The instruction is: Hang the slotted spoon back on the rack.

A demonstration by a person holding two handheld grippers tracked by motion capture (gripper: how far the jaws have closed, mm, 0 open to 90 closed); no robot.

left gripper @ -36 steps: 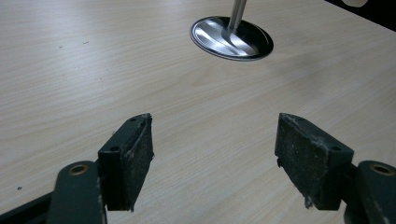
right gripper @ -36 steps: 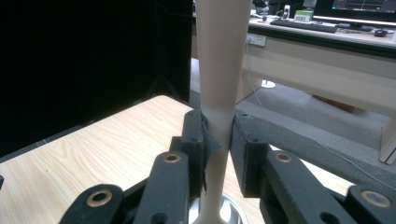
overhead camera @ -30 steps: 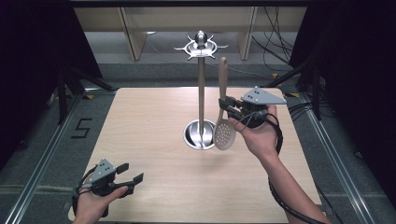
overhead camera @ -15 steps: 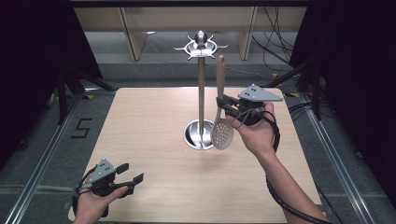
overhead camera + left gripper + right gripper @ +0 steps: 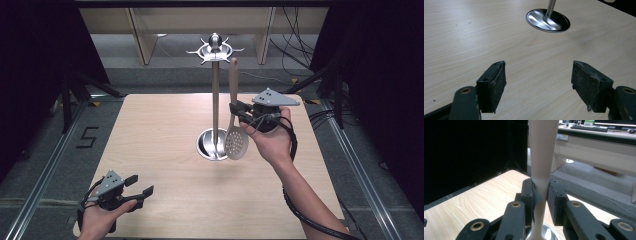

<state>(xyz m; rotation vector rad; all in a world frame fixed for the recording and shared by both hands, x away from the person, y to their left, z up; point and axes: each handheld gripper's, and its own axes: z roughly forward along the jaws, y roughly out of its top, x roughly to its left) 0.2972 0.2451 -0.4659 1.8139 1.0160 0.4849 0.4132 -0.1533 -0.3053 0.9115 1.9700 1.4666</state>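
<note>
The right hand point(image 5: 272, 142) is raised over the right half of the table, forearm entering from the lower right, and holds the right gripper point(image 5: 235, 111) with its jaws pointing left toward the stand. Those jaws are clamped on the handle of a slotted spoon point(image 5: 234, 117), gripped at about mid-length. The left hand point(image 5: 97, 220) rests low at the near left corner; the left gripper point(image 5: 139, 189) sits with its jaws spread wide apart and nothing between them, just above the tabletop.

The spoon hangs roughly upright, its pale, smooth handle uppermost and its round perforated head at the bottom, just beside the stand's base. In the right gripper view the handle point(image 5: 541, 170) widens upward and narrows where the black pads pinch it.

A metal utensil stand point(image 5: 215, 95) rises from a round polished base point(image 5: 547, 20) near the table's centre, topped by a ring of hooks and a knob. The table point(image 5: 150, 130) is light wood grain. Around it lie grey floor, dark curtains, cables at the far right, and a "5" marked on the floor at left.
</note>
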